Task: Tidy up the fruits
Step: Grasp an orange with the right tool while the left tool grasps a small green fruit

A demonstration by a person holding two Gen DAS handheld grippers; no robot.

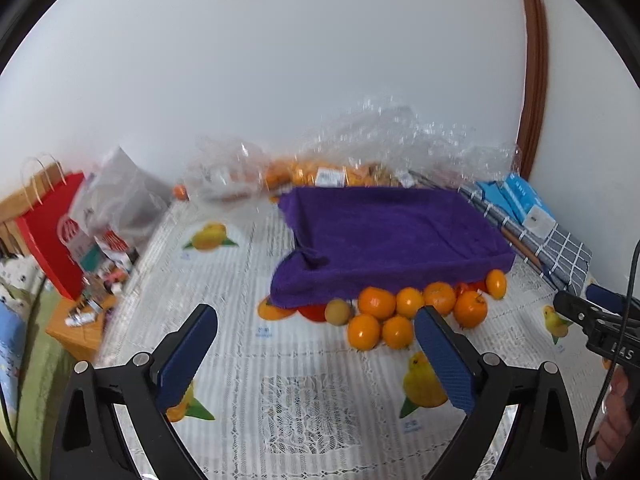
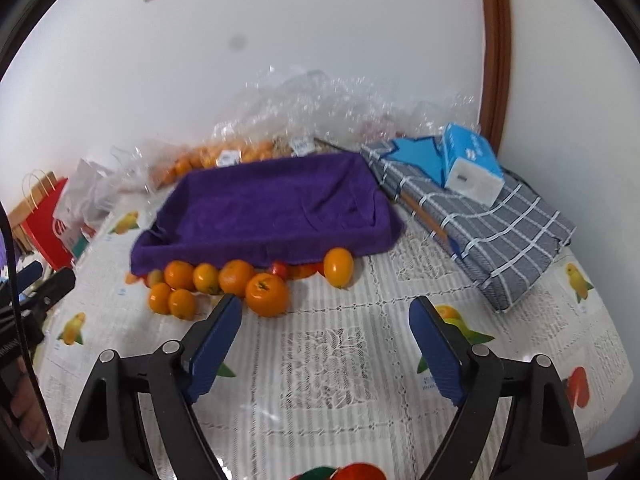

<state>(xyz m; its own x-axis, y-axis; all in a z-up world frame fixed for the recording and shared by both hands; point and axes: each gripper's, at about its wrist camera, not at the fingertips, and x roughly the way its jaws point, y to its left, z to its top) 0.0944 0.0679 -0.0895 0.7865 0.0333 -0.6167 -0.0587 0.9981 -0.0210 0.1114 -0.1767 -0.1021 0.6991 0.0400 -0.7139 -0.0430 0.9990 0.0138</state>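
A tray draped in a purple towel (image 1: 384, 232) (image 2: 272, 208) stands mid-table. Along its near edge lies a row of several oranges (image 1: 377, 302) (image 2: 267, 294), with a pale round fruit (image 1: 338, 312) at the left end and red fruit (image 2: 280, 269) half hidden under the towel. An oval orange fruit (image 2: 338, 267) (image 1: 496, 284) lies at the right end. My left gripper (image 1: 316, 332) hangs open in front of the pile, nothing between its blue pads. My right gripper (image 2: 326, 324) is open too, empty, just right of the big orange.
Clear plastic bags of oranges (image 1: 320, 176) (image 2: 224, 156) line the wall behind the tray. A grey checked bundle (image 2: 488, 224) with a blue tissue pack (image 2: 472, 164) lies at the right. Red paper bag (image 1: 52, 236) and clutter stand left. The lace fruit-print tablecloth (image 2: 328, 364) covers the table.
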